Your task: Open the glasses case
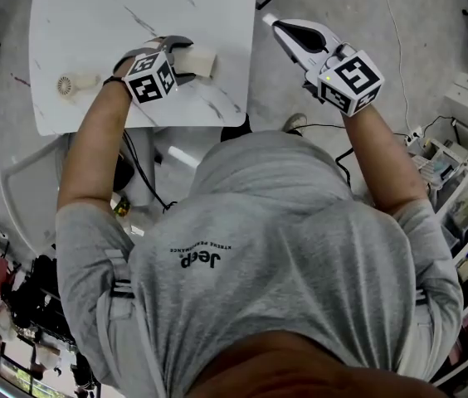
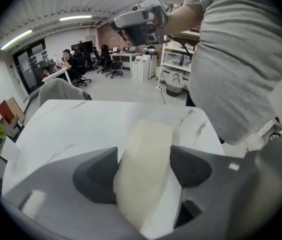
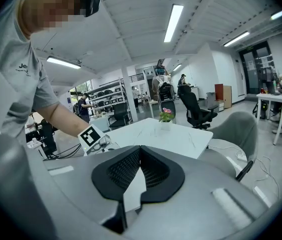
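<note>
A cream glasses case (image 1: pixel 201 61) lies closed on the white marble table (image 1: pixel 134 15), near its front right corner. My left gripper (image 1: pixel 189 56) reaches down over it. In the left gripper view the case (image 2: pixel 143 159) fills the gap between the two dark pads, and both pads touch its sides. My right gripper (image 1: pixel 272 21) hangs beyond the table's right edge, over the floor and apart from the case. In the right gripper view its jaws (image 3: pixel 140 149) meet at the tips with nothing between them.
A small white round object (image 1: pixel 68 84) lies near the table's front left corner. A potted plant (image 3: pixel 166 116) stands at the table's far end. Grey chairs (image 3: pixel 236 129) flank the table. Shelves and boxes (image 1: pixel 466 181) stand at the right, and cables run across the floor.
</note>
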Demonstrator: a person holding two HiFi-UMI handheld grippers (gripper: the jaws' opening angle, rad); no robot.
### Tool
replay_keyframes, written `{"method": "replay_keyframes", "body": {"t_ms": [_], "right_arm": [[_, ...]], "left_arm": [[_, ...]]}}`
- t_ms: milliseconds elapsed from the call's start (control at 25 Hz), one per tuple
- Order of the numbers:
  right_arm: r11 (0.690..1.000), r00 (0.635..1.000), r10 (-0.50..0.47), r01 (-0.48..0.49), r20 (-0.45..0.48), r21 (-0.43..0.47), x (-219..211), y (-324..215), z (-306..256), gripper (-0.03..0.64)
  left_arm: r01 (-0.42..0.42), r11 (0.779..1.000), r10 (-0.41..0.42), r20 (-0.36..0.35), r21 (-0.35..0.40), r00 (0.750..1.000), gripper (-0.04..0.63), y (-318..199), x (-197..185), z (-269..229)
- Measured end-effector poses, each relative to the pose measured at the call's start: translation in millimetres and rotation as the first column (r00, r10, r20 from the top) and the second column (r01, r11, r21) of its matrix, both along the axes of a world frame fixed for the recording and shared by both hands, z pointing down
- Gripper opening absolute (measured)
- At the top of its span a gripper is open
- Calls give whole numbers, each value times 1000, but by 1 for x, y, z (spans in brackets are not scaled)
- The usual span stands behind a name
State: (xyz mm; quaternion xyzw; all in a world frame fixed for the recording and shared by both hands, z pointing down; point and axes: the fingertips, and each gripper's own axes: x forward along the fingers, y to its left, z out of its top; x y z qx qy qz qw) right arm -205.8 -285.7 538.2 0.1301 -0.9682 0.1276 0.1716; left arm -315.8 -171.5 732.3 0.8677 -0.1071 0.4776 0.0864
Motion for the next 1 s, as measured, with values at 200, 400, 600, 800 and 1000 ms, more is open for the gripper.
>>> {"method": "replay_keyframes", "body": {"t_ms": [200,400,600,800,1000], "right_arm": [[1000,1000,9,-9,-1,2,3,-3,-2,5],[1000,1000,21,-21,-4,6,8,-4,-2,5],[999,999,35,-35,-8,8,11,-6,-1,5],[999,999,41,-41,-9,13,13,-8,-3,5],[998,998,54,-54,-14,17,16,-11,-3,5]], "left_arm": [[-13,999,11,-42,-52,999,344,-6,-1,-12],[-11,997,5,-75,-75,997,303,-12,-1,-22],[-53,997,49,-78,-55,996,263,-13,0,-27],[-57,998,57,-89,1,994,152,-26,1,-38],[-66,996,69,-57,55,996,109,-41,2,-36]]}}
